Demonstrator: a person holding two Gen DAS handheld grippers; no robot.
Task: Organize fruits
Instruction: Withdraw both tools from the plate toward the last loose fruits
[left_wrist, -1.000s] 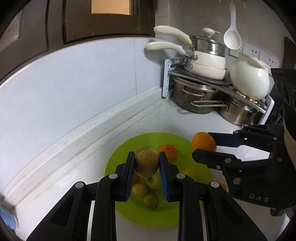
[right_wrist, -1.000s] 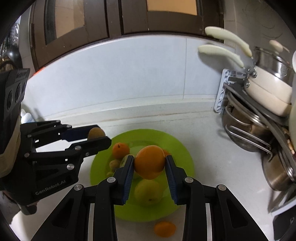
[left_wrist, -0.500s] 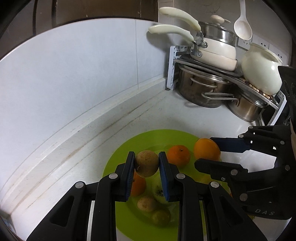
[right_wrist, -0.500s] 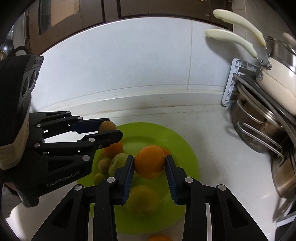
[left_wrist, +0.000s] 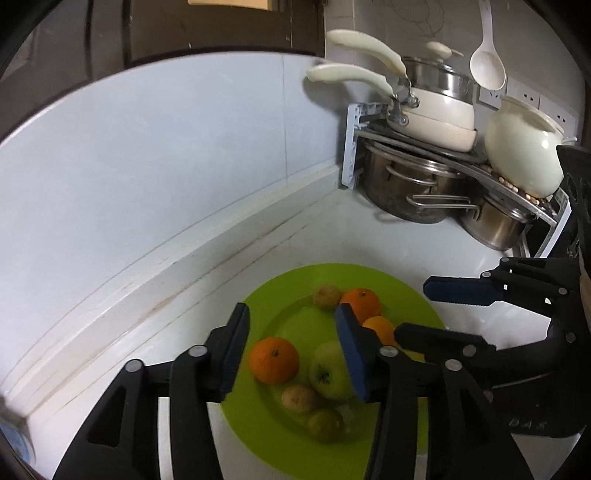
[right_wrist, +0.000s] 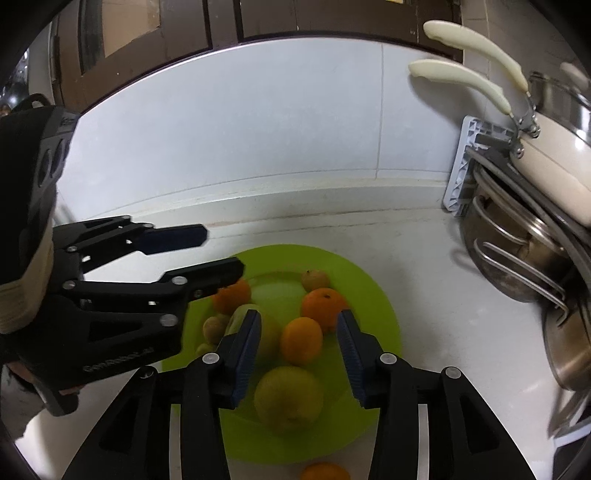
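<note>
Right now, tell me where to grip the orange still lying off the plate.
Take the orange across its widest middle, coming from above with the right gripper, which is open and nearest. It looks round, so probably any side suits; it lies on the counter just off the green plate rim, only partly in view.

A green plate (right_wrist: 373, 291) lies flat on the white counter (right_wrist: 436, 280) and carries oranges (right_wrist: 301, 339), a small brown fruit (right_wrist: 314, 280) at its far side and a yellow-green apple (right_wrist: 288, 398) at its near edge. One more orange (right_wrist: 325, 472) rests on the counter just beside the plate's near rim.
</note>
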